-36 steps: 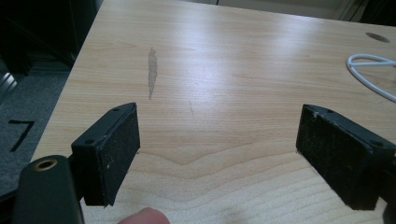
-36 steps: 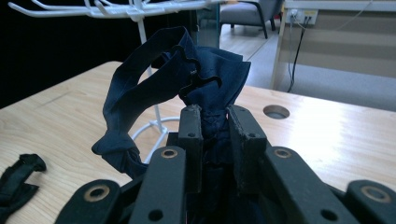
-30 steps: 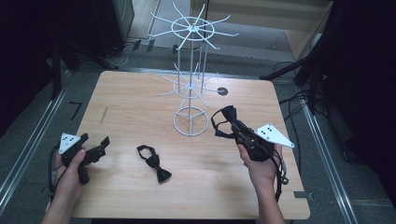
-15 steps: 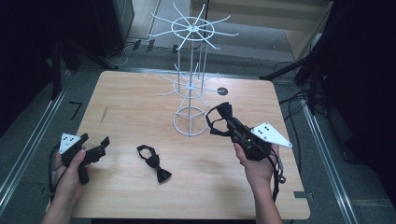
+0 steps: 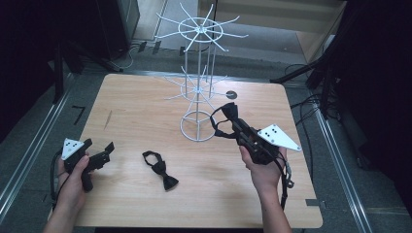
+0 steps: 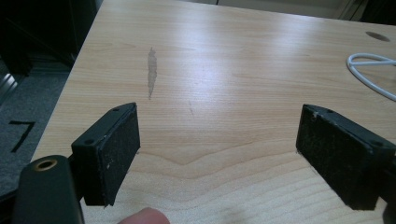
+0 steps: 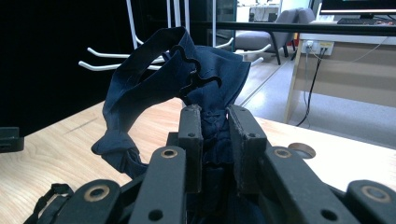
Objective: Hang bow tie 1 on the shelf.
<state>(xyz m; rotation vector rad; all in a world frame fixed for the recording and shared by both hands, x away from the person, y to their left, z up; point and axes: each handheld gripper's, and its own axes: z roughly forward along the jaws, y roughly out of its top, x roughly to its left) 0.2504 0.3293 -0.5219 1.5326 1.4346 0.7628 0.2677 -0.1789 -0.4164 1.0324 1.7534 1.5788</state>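
Currently the right gripper [image 5: 232,122] jaws are clamped on the knot of a soft, light bow tie [image 7: 187,88], raised beside the wire rack [image 5: 198,87]; its strap dangles. Left gripper [image 6: 219,154] jaws stand apart, empty.

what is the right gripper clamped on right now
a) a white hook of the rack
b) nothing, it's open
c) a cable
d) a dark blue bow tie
d: in the right gripper view the right gripper has its jaws closed on the dark blue bow tie, strap looping up above them; the high view shows it held off the table near the white wire rack.
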